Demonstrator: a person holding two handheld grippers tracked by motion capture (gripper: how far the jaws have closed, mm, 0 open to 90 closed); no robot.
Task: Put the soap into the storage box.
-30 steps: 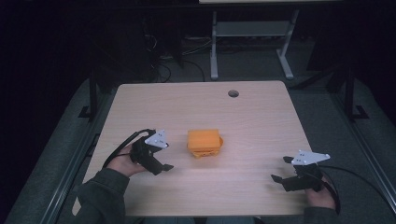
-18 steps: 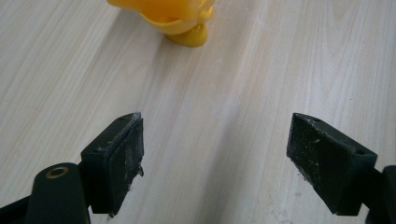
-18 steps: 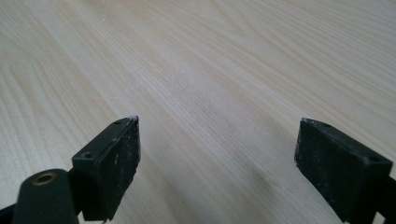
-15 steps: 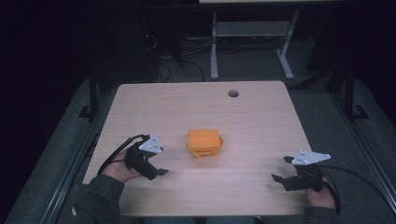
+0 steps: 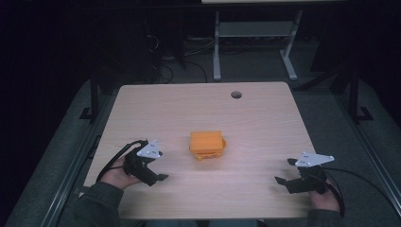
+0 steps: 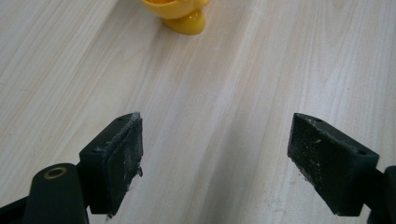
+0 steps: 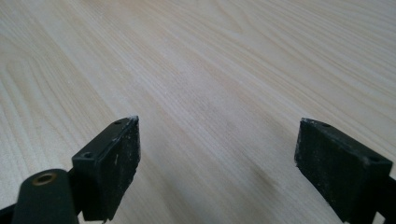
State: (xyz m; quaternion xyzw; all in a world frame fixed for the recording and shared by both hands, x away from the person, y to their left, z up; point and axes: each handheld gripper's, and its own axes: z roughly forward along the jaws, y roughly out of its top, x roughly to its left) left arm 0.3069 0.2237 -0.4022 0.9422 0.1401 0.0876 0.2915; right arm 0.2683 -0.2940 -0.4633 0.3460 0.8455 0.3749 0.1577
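Approach step, I judge: both grippers' fingers gape; left gripper [image 5: 152,171] should advance toward orange block [image 5: 206,144] at 2 o'clock.

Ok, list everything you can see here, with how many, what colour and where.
orange object: one, orange-yellow, middle of the table, apart from both grippers; its exact kind is hard to tell
table: one, light wood, centre of the high view
round hole: one, dark, far right part of the tabletop
metal frame: one, light grey, on the floor beyond the table
left gripper: one, black with a grey plate, near left of the table, jaws apart
right gripper: one, black with a grey plate, near right, jaws apart
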